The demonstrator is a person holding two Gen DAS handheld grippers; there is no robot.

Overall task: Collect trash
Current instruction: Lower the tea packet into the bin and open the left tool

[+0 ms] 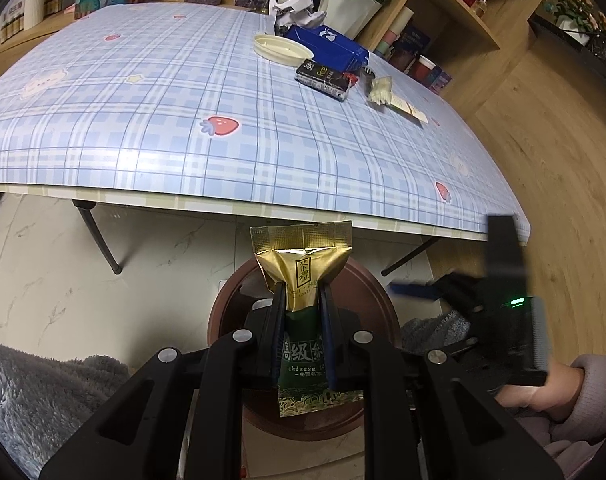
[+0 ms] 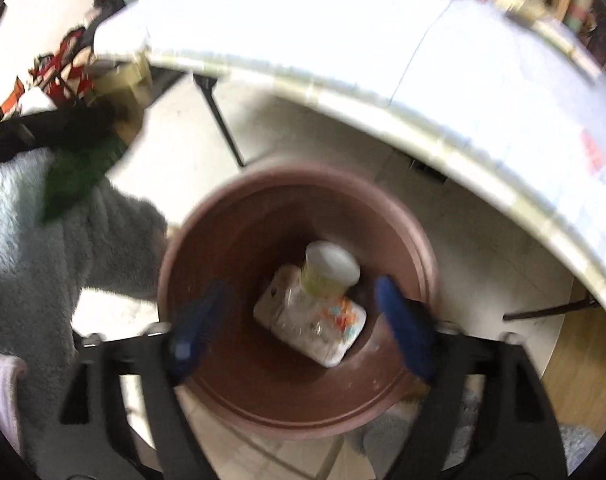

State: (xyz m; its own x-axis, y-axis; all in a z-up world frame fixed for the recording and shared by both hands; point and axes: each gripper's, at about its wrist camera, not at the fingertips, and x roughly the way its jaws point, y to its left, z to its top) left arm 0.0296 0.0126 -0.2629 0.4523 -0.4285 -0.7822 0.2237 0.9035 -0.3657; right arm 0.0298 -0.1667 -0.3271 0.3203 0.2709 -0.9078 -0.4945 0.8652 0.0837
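My left gripper [image 1: 301,292] is shut on a gold and green tea packet [image 1: 303,264], held upright above a brown round bin [image 1: 373,300] on the floor. In the right wrist view my right gripper [image 2: 301,286] stands open over that bin [image 2: 231,216] with nothing between its blue fingers [image 2: 403,320]. A white cup with a yellow label [image 2: 331,268] and a white printed packet [image 2: 323,332] lie at the bottom of the bin. The right gripper [image 1: 443,292] shows blurred at the right of the left wrist view.
The plaid table [image 1: 143,120] carries a black packet [image 1: 327,78], a blue tissue box [image 1: 331,46], a cream lid [image 1: 283,46], crumpled paper [image 1: 299,10] and a wrapper [image 1: 383,90]. Black table legs [image 1: 99,236] stand near the bin. Shelves [image 1: 463,20] line the far wall.
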